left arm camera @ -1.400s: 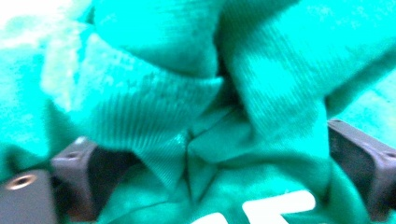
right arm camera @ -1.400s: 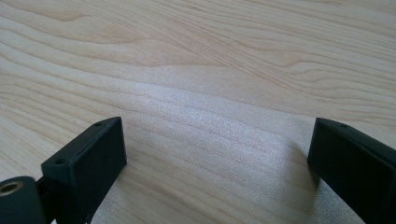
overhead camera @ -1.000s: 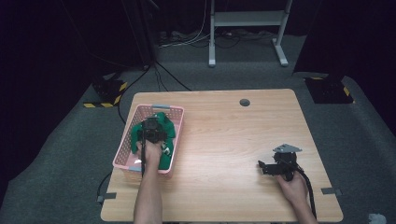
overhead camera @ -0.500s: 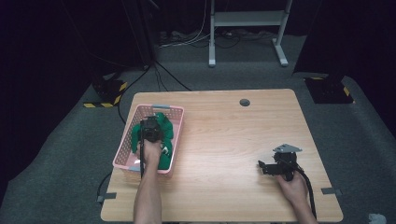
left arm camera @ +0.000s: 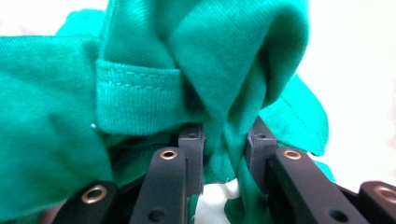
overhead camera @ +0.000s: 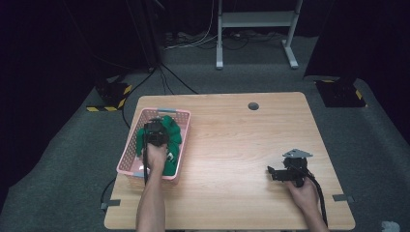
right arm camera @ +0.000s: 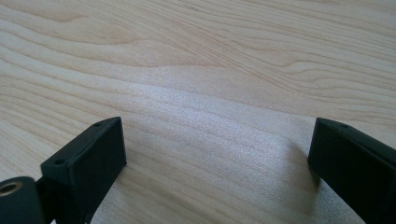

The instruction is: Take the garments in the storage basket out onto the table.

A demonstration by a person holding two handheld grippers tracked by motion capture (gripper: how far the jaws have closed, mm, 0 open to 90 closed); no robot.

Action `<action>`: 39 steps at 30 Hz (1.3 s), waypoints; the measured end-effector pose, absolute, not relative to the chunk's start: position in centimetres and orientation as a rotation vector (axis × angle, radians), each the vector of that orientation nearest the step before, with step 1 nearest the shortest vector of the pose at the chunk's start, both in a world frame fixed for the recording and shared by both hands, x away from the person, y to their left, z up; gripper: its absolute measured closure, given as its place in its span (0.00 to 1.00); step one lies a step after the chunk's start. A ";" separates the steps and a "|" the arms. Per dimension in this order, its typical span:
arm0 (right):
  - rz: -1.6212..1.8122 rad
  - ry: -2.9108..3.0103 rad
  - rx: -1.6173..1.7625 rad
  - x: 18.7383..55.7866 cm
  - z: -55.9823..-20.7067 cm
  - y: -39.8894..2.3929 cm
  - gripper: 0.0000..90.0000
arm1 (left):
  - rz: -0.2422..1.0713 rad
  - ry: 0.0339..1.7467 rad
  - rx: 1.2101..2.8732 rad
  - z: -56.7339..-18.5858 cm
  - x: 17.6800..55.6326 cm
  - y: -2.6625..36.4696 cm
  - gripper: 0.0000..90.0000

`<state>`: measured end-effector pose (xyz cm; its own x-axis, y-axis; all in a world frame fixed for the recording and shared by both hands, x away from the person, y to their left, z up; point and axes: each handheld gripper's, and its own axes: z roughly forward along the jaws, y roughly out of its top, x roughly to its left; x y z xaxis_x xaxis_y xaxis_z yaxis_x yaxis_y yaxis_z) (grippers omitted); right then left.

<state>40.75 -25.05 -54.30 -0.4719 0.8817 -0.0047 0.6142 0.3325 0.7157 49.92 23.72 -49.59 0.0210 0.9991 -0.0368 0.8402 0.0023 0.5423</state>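
The left gripper [overhead camera: 155,129] is reaching down into the pink basket [overhead camera: 129,150], which is standing at the left side of the wooden table [overhead camera: 232,145]. A green garment [overhead camera: 171,137] is lying bunched inside the basket. In the left gripper view, the jaws have just been closing, and a fold of the green garment [left arm camera: 205,70] is sitting between them; the pads [left arm camera: 192,140] are pressing on the fabric from both sides. A ribbed, stitched hem of the garment is hanging just above the left-hand pad in that view, and a small patch of white material is showing below the pinched fold, between the jaw arms.

The person's left forearm is extending from the bottom edge of the high view up over the near rim of the basket.

The right gripper [overhead camera: 276,173] is resting low over the right part of the table, well apart from the basket, with the person's right hand [overhead camera: 302,192] holding it from behind. Its grey three-cornered plate is facing upward and its cable is trailing back along the right forearm. In the right gripper view, the jaws are standing wide apart with bare wood grain between them, and they are gripping nothing.

A dark round grommet [overhead camera: 253,106] is sitting in the tabletop near the far edge.
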 end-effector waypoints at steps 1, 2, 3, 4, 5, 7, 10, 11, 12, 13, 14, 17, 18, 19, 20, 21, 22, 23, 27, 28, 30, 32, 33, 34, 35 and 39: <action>0.928 2.209 1.320 40.8 -54.3 -25.1 0.05 | 0.513 1.863 1.890 -49.5 49.8 23.7 0.82; 0.928 2.210 1.321 40.8 -54.3 -25.1 0.05 | 0.514 1.849 1.885 -49.2 49.7 23.7 0.83; 0.928 2.209 1.321 40.7 -54.3 -25.0 0.05 | 0.510 1.843 1.877 -49.1 49.6 23.8 0.83; 0.928 2.210 1.321 40.7 -54.3 -25.1 0.05 | 0.504 1.837 1.865 -48.9 49.5 23.8 0.83; 0.928 2.209 1.321 40.7 -54.3 -25.0 0.05 | 0.500 1.829 1.858 -48.7 49.4 24.0 0.83; 0.928 2.209 1.321 40.7 -54.3 -25.0 0.05 | 0.498 1.815 1.846 -48.3 49.1 24.1 0.83; 0.928 2.209 1.321 40.7 -54.3 -25.0 0.05 | 0.498 1.788 1.842 -47.6 48.8 24.2 0.83; 0.928 2.209 1.321 40.7 -54.3 -25.0 0.05 | 0.498 1.788 1.842 -47.6 48.8 24.2 0.83; 0.928 2.209 1.320 40.8 -54.3 -25.1 0.05 | 0.504 1.771 1.838 -47.2 48.5 24.2 0.83; 0.928 2.210 1.320 40.8 -54.3 -25.1 0.05 | 0.500 1.762 1.836 -47.0 48.4 24.2 0.83; 0.928 2.209 1.320 40.8 -54.3 -25.1 0.05 | 0.496 1.753 1.832 -46.8 48.4 24.2 0.83; 0.927 2.209 1.320 40.8 -54.3 -25.1 0.05 | 0.503 1.725 1.836 -46.3 48.1 24.1 0.83; 0.927 2.209 1.320 40.8 -54.3 -25.1 0.05 | 0.504 1.718 1.835 -46.1 48.1 24.1 0.83; 0.927 2.209 1.321 40.8 -54.3 -25.1 0.05 | 0.505 1.708 1.834 -45.9 48.0 24.0 0.83; 0.927 2.209 1.321 40.8 -54.3 -25.1 0.05 | 0.502 1.701 1.835 -45.7 48.0 24.0 0.83; 0.927 2.209 1.321 40.8 -54.3 -25.1 0.05 | 0.502 1.691 1.831 -45.6 47.9 23.9 0.83; 0.927 2.209 1.321 40.8 -54.3 -25.1 0.05 | 0.500 1.685 1.828 -45.5 47.8 23.8 0.83; 0.927 2.209 1.321 40.8 -54.3 -25.1 0.05 | 0.500 1.685 1.828 -45.5 47.8 23.8 0.83; 0.927 2.209 1.320 40.8 -54.3 -25.1 0.05 | 0.507 1.658 1.838 -44.9 47.6 23.6 0.83; 0.927 2.209 1.320 40.8 -54.3 -25.1 0.05 | 0.510 1.651 1.838 -44.7 47.6 23.6 0.83; 0.927 2.209 1.320 40.8 -54.3 -25.1 0.05 | 0.512 1.643 1.837 -44.5 47.5 23.5 0.83; 0.927 2.209 1.320 40.8 -54.3 -25.1 0.05 | 0.516 1.616 1.839 -43.8 47.3 23.3 0.83; 0.927 2.209 1.320 40.8 -54.3 -25.1 0.05 | 0.516 1.616 1.839 -43.8 47.3 23.3 0.83; 0.927 2.209 1.321 40.8 -54.3 -25.1 0.05 | 0.518 1.608 1.840 -43.6 47.3 23.2 0.83; 0.927 2.209 1.321 40.8 -54.3 -25.1 0.05 | 0.524 1.591 1.842 -43.2 47.2 23.0 0.83; 0.927 2.209 1.321 40.8 -54.3 -25.1 0.05 | 0.533 1.564 1.846 -42.4 47.0 22.6 0.83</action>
